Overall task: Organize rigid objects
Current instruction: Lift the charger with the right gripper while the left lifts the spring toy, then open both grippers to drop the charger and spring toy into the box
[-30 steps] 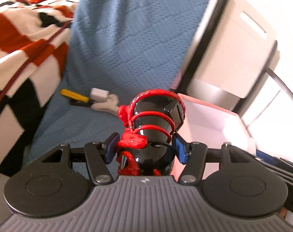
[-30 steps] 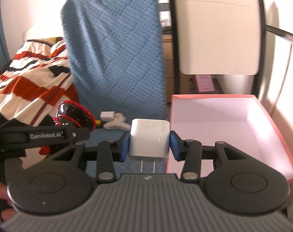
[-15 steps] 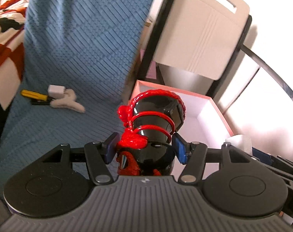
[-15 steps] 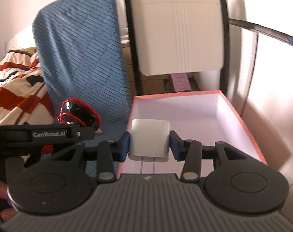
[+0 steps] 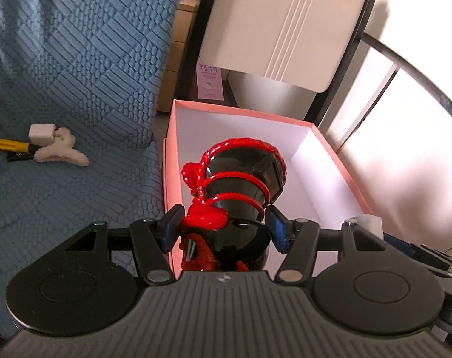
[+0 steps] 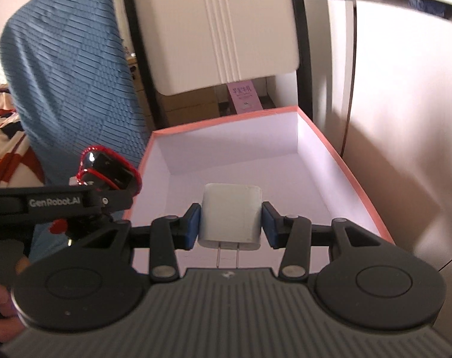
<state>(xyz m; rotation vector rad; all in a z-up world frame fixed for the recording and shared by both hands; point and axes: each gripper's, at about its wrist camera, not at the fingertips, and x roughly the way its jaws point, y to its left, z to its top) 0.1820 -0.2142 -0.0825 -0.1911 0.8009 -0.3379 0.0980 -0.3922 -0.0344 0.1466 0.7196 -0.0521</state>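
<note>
Grippers have both swung over from the blue cushion (image 5: 76,68) to the pink box (image 6: 372,200) — left gripper (image 5: 223,228) pinching the black-and-red toy (image 5: 240,185), right gripper (image 6: 230,223) clamping the white charger (image 6: 230,214) — so, likely, both drops come next.

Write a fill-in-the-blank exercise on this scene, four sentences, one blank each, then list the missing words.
1. The right gripper is shut on a white ____.
2. The left gripper grips a black figurine wound with a coil coloured ____.
3. The open box with the pink rim is ____ inside.
4. The yellow-handled tool lies on the ____ quilted cover.

Missing words: charger; red; white; blue
</note>
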